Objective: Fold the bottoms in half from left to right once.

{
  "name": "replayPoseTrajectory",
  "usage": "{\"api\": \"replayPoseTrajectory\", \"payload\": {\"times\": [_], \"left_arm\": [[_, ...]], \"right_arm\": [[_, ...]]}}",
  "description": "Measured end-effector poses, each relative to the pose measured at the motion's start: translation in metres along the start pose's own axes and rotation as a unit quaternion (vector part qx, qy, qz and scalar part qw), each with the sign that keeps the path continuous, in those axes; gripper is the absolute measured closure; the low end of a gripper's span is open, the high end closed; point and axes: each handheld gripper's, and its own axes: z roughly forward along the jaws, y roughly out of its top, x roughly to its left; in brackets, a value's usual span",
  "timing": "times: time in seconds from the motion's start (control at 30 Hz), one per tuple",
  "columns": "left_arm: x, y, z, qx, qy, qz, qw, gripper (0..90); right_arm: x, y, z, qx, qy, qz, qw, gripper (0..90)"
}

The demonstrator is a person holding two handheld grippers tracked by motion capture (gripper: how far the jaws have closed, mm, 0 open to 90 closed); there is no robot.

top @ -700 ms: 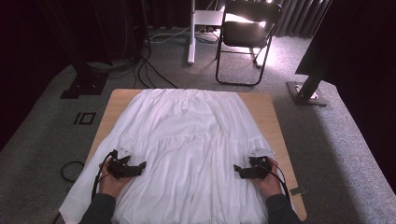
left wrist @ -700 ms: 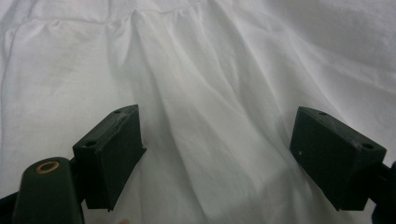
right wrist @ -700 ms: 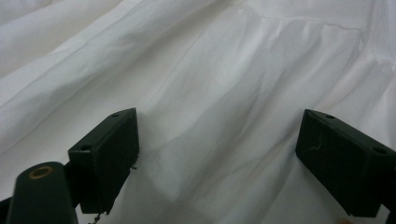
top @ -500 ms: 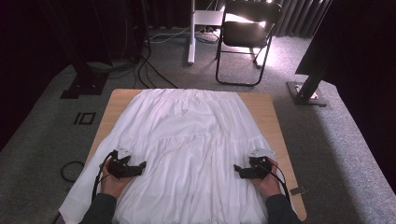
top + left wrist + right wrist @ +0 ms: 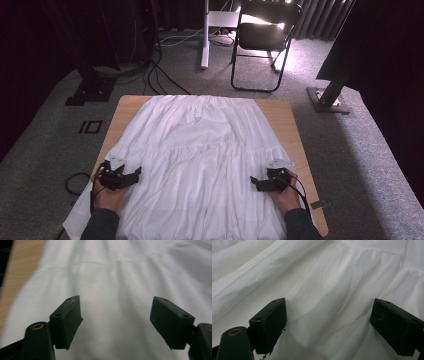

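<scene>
A grey carpet (image 5: 45, 145) surrounds a wooden table (image 5: 285, 117), nearly all of it covered by a white dress (image 5: 200, 155) laid flat, its narrow end at the far edge and its wide hem running off the near edge. Beyond the table stand a black folding chair (image 5: 262, 35), a white post (image 5: 204, 35) and dark stands, with cables (image 5: 155, 65) trailing across the carpet.

A person's forearms enter from the bottom of the high view. The left hand (image 5: 107, 195) holds the left gripper (image 5: 137, 172) at the dress's left side, pointing inward; the right hand (image 5: 287, 192) holds the right gripper (image 5: 254, 181) at its right side, also pointing inward.

In the left gripper view, the jaws stand wide apart with smooth cloth (image 5: 115, 305) between them and bare wood (image 5: 17, 277) at upper left. In the right gripper view, the jaws are likewise spread, with creased cloth (image 5: 327, 297) and a gathered seam beyond. Neither pinches the fabric.
</scene>
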Motion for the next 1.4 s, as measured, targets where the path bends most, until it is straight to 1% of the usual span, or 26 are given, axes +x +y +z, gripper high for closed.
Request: {"api": "replayPoseTrajectory", "payload": {"times": [0.07, 0.13, 0.17, 0.27, 0.33, 0.4, 0.43, 0.47, 0.53, 0.57, 0.6, 0.63, 0.67, 0.7, 0.73, 0.77, 0.8, 0.83, 0.9, 0.97, 1.07, 1.17, 1.2, 1.23, 1.33, 1.4], "left_arm": [[0.014, -0.004, -0.004, 0.002, 0.024, -0.018, 0.9996, 16.6], [0.026, -0.008, -0.008, 0.001, 0.036, -0.034, 0.9988, 13.3], [0.031, -0.010, -0.008, 0.004, 0.046, -0.038, 0.9982, 10.7], [0.044, -0.017, -0.002, 0.020, 0.059, -0.052, 0.9967, 6.8], [0.049, -0.020, 0.002, 0.030, 0.067, -0.059, 0.9955, 3.5], [0.051, -0.022, 0.004, 0.032, 0.067, -0.063, 0.9952, 3.2], [0.053, -0.024, 0.008, 0.044, 0.066, -0.067, 0.9946, 2.9], [0.053, -0.025, 0.011, 0.051, 0.067, -0.065, 0.9943, 2.8], [0.053, -0.026, 0.012, 0.052, 0.056, -0.068, 0.9947, 2.2], [0.053, -0.027, 0.012, 0.052, 0.050, -0.071, 0.9949, 2.2], [0.053, -0.027, 0.013, 0.052, 0.042, -0.075, 0.9950, 2.2], [0.053, -0.027, 0.013, 0.053, 0.035, -0.078, 0.9949, 2.2], [0.053, -0.027, 0.013, 0.055, 0.032, -0.078, 0.9950, 2.2], [0.053, -0.028, 0.013, 0.055, 0.028, -0.077, 0.9951, 2.2], [0.052, -0.028, 0.012, 0.055, 0.026, -0.077, 0.9952, 2.2], [0.052, -0.028, 0.012, 0.054, 0.024, -0.074, 0.9955, 2.2], [0.051, -0.028, 0.012, 0.054, 0.021, -0.071, 0.9958, 2.2], [0.050, -0.029, 0.011, 0.054, 0.018, -0.069, 0.9960, 2.3], [0.048, -0.029, 0.011, 0.053, 0.013, -0.064, 0.9964, 2.2], [0.047, -0.030, 0.010, 0.053, 0.011, -0.062, 0.9966, 2.2], [0.046, -0.031, 0.009, 0.054, 0.011, -0.062, 0.9966, 2.3], [0.045, -0.031, 0.009, 0.054, 0.014, -0.065, 0.9963, 2.3], [0.045, -0.031, 0.009, 0.054, 0.015, -0.066, 0.9962, 2.4], [0.045, -0.031, 0.008, 0.054, 0.017, -0.067, 0.9961, 2.5], [0.044, -0.031, 0.008, 0.052, 0.025, -0.077, 0.9954, 4.4], [0.044, -0.030, 0.006, 0.052, 0.029, -0.080, 0.9950, 8.1]], "right_arm": [[0.000, 0.000, 0.000, 0.000, 0.000, 0.000, 1.0000, 13.2], [0.000, 0.000, 0.000, 0.000, -0.001, 0.001, 1.0000, 13.2], [0.000, 0.000, 0.000, 0.000, -0.001, 0.001, 1.0000, 13.2], [0.000, 0.000, 0.000, 0.000, 0.000, 0.001, 1.0000, 13.2], [0.000, 0.000, 0.000, 0.000, 0.000, 0.001, 1.0000, 13.2], [0.000, 0.000, 0.000, 0.000, 0.000, 0.001, 1.0000, 13.2], [0.000, -0.001, -0.001, 0.000, 0.000, 0.001, 1.0000, 13.2], [0.000, -0.001, -0.001, 0.000, 0.000, 0.001, 1.0000, 13.2], [0.000, -0.001, -0.002, -0.001, 0.000, 0.001, 1.0000, 14.3], [0.000, -0.002, -0.003, 0.000, -0.002, 0.001, 1.0000, 18.2], [0.000, -0.002, -0.006, 0.002, -0.003, 0.002, 1.0000, 25.0], [0.000, -0.001, -0.011, 0.005, -0.009, 0.004, 0.9999, 27.0], [-0.001, -0.001, -0.018, -0.003, -0.025, 0.008, 0.9997, 25.3], [-0.003, -0.002, -0.027, -0.018, -0.041, 0.012, 0.9989, 23.5], [-0.007, -0.003, -0.036, -0.031, -0.060, 0.022, 0.9975, 21.6], [-0.011, -0.006, -0.044, -0.034, -0.084, 0.028, 0.9955, 19.8], [-0.016, -0.009, -0.050, -0.029, -0.104, 0.034, 0.9936, 18.2], [-0.022, -0.014, -0.055, -0.024, -0.119, 0.048, 0.9914, 17.5], [-0.033, -0.025, -0.059, -0.015, -0.132, 0.073, 0.9884, 15.7], [-0.041, -0.032, -0.059, 0.000, -0.151, 0.087, 0.9847, 13.7], [-0.046, -0.038, -0.059, 0.013, -0.149, 0.095, 0.9841, 13.5], [-0.047, -0.042, -0.055, 0.030, -0.136, 0.092, 0.9860, 16.9], [-0.048, -0.043, -0.054, 0.027, -0.122, 0.097, 0.9874, 22.1], [-0.051, -0.043, -0.055, 0.025, -0.101, 0.107, 0.9888, 27.4], [-0.055, -0.045, -0.058, 0.021, -0.099, 0.108, 0.9890, 38.4], [-0.057, -0.047, -0.060, 0.015, -0.099, 0.107, 0.9892, 42.4]]}}
